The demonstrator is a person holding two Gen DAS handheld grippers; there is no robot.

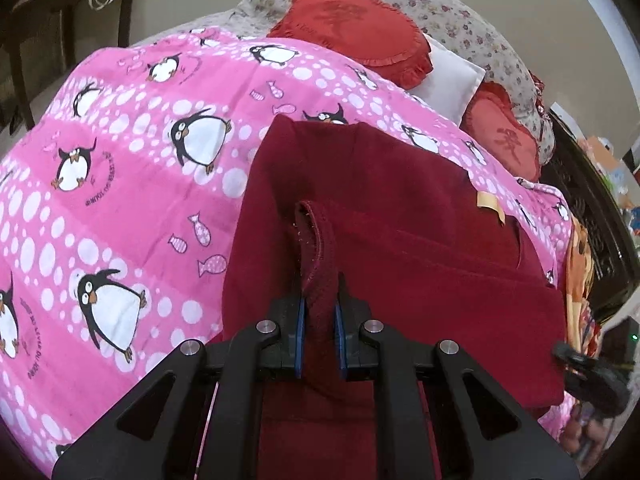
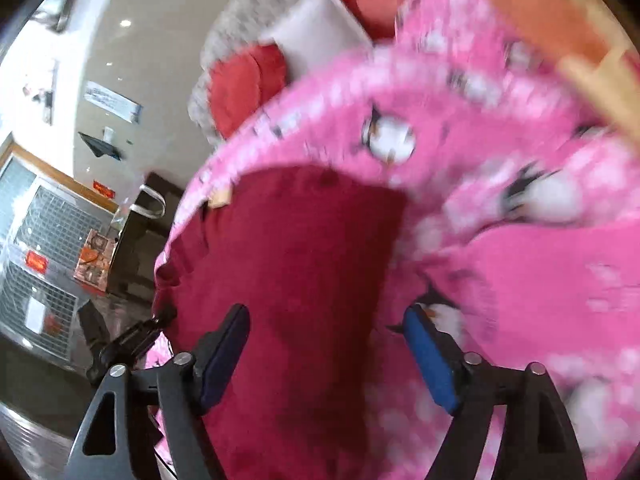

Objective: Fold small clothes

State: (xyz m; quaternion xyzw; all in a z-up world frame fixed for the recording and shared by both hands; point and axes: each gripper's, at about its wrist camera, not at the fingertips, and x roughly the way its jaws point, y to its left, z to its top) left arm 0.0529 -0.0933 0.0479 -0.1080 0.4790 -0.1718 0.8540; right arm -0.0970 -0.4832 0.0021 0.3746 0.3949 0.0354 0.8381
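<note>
A dark red garment lies on a pink penguin-print bedspread, with a tan label near its far edge. My left gripper is shut on a raised fold of the garment's hemmed edge. In the blurred right wrist view the same red garment lies on the pink bedspread. My right gripper is open, its blue pads wide apart just over the garment's near end, holding nothing.
Two red cushions and a white pillow rest on a floral cover at the bed's head. A dark table with a bag stands far left. A dark carved bed frame runs along the right edge.
</note>
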